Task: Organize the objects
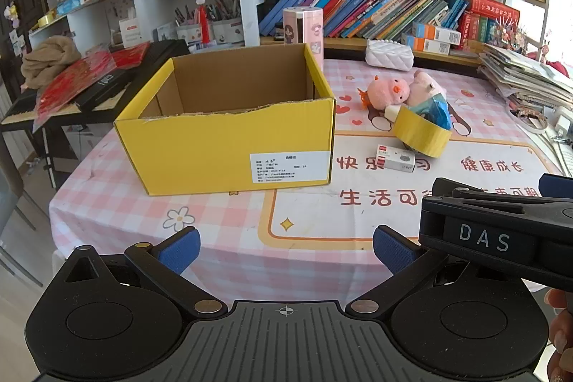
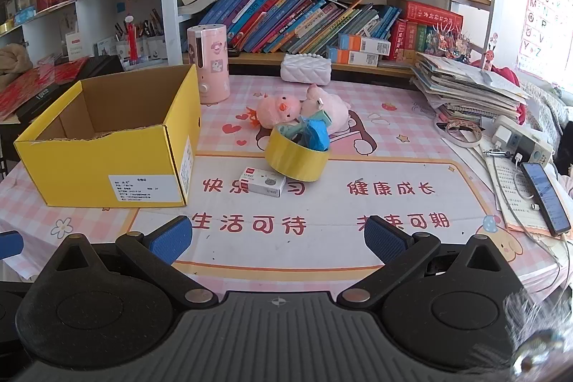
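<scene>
Loose objects lie in a cluster right of the yellow cardboard box (image 2: 107, 145), all on the table (image 2: 358, 203) and none yet inside it. Cluster contents: a pink plush chick (image 2: 279, 110) lying against a second pink plush (image 2: 326, 106), a yellow tape roll (image 2: 297, 156) tilted on its edge with a blue wrapped item (image 2: 315, 131) resting in its ring, and a small white carton (image 2: 263, 181) just in front of the roll. Box interior, as far as visible, shows bare cardboard only. Left gripper (image 1: 284, 249) hovers at the near table edge with jaws apart, holding nothing. Right gripper (image 2: 277, 237) is likewise spread wide and empty, aimed toward the cluster. Assessment: sorting has not begun; every item remains to be transferred, the white carton and tape roll being nearest.
</scene>
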Action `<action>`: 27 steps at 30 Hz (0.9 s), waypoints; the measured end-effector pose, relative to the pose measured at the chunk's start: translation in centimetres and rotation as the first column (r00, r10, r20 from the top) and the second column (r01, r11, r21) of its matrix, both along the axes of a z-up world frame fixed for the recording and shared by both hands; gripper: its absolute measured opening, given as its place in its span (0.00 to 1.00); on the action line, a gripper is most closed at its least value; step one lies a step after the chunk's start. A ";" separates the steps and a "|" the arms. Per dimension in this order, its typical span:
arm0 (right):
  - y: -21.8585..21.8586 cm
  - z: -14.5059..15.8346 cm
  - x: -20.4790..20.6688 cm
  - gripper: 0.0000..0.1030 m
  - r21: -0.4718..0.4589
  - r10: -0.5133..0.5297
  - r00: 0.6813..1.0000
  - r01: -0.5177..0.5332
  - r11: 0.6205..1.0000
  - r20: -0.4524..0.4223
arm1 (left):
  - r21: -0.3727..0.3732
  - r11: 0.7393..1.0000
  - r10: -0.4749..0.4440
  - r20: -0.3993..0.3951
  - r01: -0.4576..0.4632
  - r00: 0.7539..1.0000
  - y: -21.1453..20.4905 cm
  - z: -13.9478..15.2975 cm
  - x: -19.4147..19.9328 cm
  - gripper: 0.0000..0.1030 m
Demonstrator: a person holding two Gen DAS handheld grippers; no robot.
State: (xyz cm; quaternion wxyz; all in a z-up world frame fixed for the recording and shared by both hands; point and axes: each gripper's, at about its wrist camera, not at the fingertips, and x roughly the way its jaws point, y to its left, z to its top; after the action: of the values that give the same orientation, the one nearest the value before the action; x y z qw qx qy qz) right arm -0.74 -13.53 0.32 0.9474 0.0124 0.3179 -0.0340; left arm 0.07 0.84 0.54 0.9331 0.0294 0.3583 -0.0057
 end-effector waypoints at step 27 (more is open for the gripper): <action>0.2 -0.3 0.2 1.00 -0.005 0.000 1.000 0.000 1.000 0.003 | -0.002 1.000 0.000 0.000 0.000 1.000 -0.1 0.0 0.1 1.00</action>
State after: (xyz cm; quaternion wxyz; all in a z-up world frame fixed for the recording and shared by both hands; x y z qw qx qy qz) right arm -0.51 -13.30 0.01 0.9480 0.0098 0.3163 -0.0346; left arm 0.19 0.78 0.55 0.9332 0.0284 0.3581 -0.0063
